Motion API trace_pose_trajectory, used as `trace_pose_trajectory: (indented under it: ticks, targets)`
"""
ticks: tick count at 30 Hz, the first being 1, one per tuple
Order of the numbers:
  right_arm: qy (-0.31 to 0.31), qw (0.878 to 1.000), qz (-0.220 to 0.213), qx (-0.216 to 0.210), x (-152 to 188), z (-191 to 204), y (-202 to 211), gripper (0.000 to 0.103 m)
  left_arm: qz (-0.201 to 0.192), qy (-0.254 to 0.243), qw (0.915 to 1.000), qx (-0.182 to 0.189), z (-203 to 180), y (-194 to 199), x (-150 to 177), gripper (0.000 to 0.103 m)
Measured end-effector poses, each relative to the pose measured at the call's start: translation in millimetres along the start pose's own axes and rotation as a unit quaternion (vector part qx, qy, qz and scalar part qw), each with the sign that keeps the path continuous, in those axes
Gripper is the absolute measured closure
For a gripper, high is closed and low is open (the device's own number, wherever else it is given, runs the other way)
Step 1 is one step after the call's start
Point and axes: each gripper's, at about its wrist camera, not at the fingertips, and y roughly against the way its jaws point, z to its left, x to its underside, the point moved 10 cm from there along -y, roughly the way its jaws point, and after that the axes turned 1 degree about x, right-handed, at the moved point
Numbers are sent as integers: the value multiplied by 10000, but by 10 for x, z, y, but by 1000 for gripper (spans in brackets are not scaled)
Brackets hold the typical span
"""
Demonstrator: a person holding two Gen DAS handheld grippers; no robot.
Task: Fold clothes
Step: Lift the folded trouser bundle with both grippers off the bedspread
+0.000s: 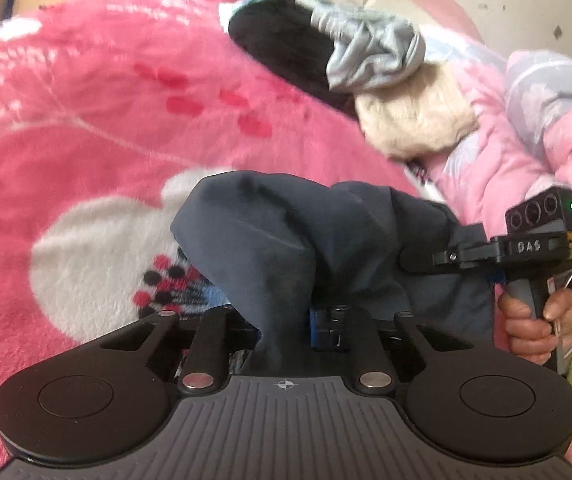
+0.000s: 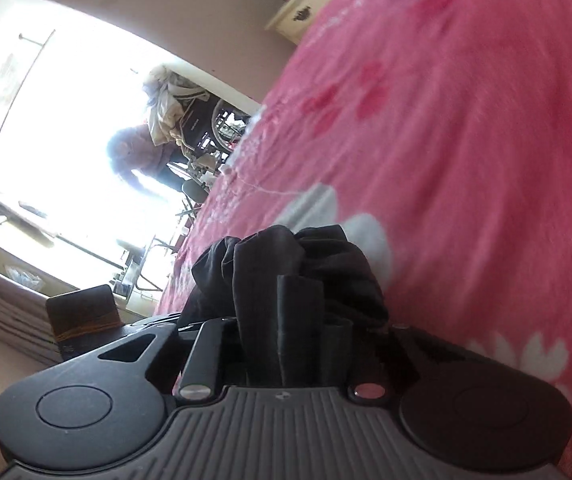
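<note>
A dark navy garment (image 1: 286, 240) is clamped in the left gripper (image 1: 286, 332) and bunched in the closed right gripper (image 2: 286, 328), held between them over a pink floral fleece blanket (image 1: 105, 120). The right gripper's handle is grasped by a hand (image 1: 534, 328). A heap of clothes (image 1: 346, 64) lies beyond.

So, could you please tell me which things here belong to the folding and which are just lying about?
In use: dark blue garment, left tongs, right tongs.
Lying about: grey garment, cream knit, pink blanket.
</note>
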Motion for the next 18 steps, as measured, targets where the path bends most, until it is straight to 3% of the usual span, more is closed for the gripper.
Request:
trace_pose_trajectory:
  ticks: [10,18]
  targets:
    - [576,9968,-544,-140,-263,730,413,86,-984,-148,9950,-63,-458,724,-516,90]
    - [1256,9857,-1072,-351,-689,1571,881,87,-1845,-588,9809,-170,-986,1324,-1124,91]
